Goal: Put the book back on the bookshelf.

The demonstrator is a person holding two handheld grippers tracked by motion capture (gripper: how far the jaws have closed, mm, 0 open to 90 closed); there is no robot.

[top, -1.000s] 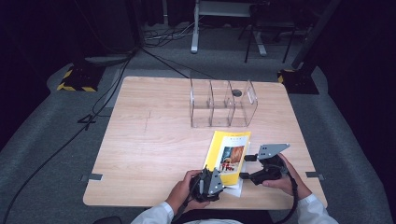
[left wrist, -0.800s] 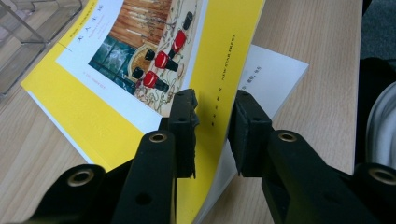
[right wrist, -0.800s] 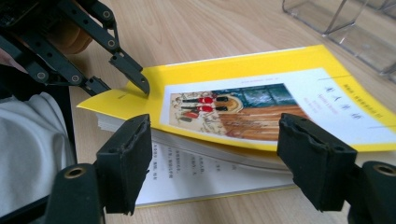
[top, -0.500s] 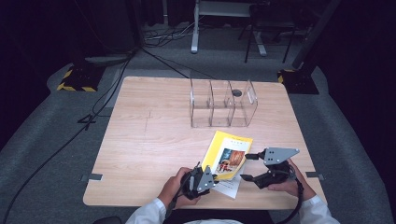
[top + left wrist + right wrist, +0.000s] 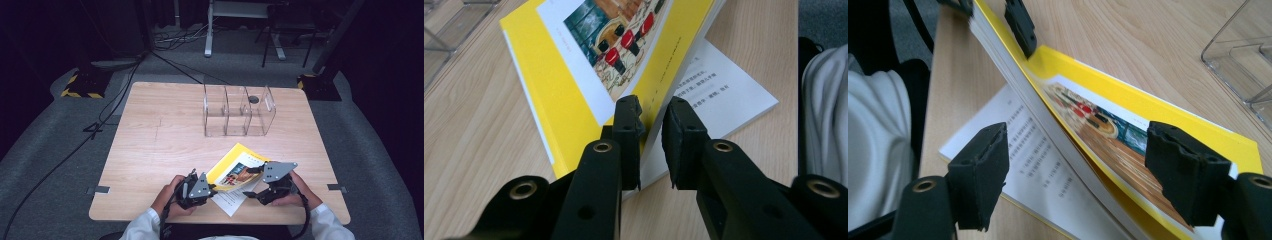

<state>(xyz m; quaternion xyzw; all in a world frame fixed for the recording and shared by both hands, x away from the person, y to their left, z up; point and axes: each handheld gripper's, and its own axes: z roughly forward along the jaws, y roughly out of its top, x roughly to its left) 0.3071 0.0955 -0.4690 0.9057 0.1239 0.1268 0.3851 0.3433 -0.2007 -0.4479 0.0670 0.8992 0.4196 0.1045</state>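
I see printed lines of East Asian characters on the white inner page (image 5: 719, 95) of the yellow book (image 5: 235, 167), in both gripper views, but they are too small and blurred for me to read. The cover (image 5: 574, 65) carries a colour picture with a thin line of tiny print along its edge, also illegible to me. Yellow-and-black hazard stripes mark the base (image 5: 82, 85) on the floor by the table's far left corner; they bear no words.
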